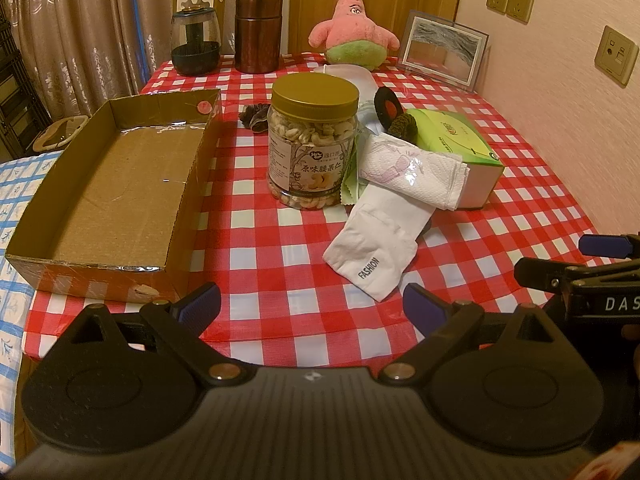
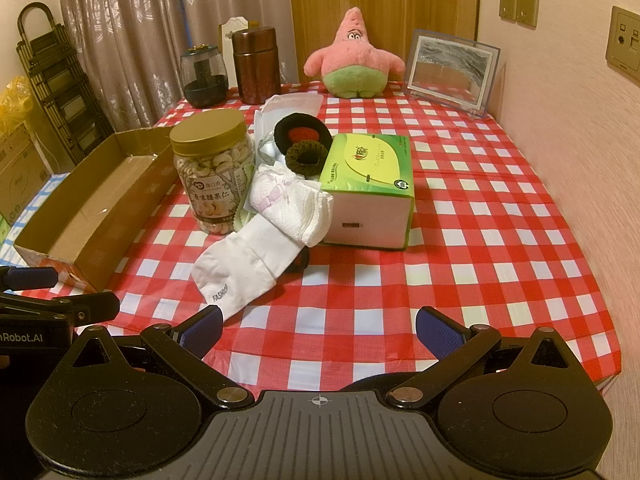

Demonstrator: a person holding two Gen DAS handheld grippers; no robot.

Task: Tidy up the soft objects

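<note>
Hovering at the near edge of the checked tablecloth (image 2: 480, 208), the left gripper (image 1: 311, 307) and right gripper (image 2: 319, 330) both have their jaws spread wide and hold nothing. One white sock (image 2: 244, 264) lies just beyond them, its far end under one white paper-wrapped pad (image 2: 288, 204). Two knitted rings, a black-and-red one (image 2: 303, 134) and a dark green one (image 2: 307, 157), lean against one green tissue box (image 2: 370, 164). One nut jar (image 1: 312, 140) stands left of the pile. One cardboard tray (image 1: 112, 188) sits at far left, with nothing in it. One pink starfish plush (image 2: 354, 58) sits at the far edge.
</note>
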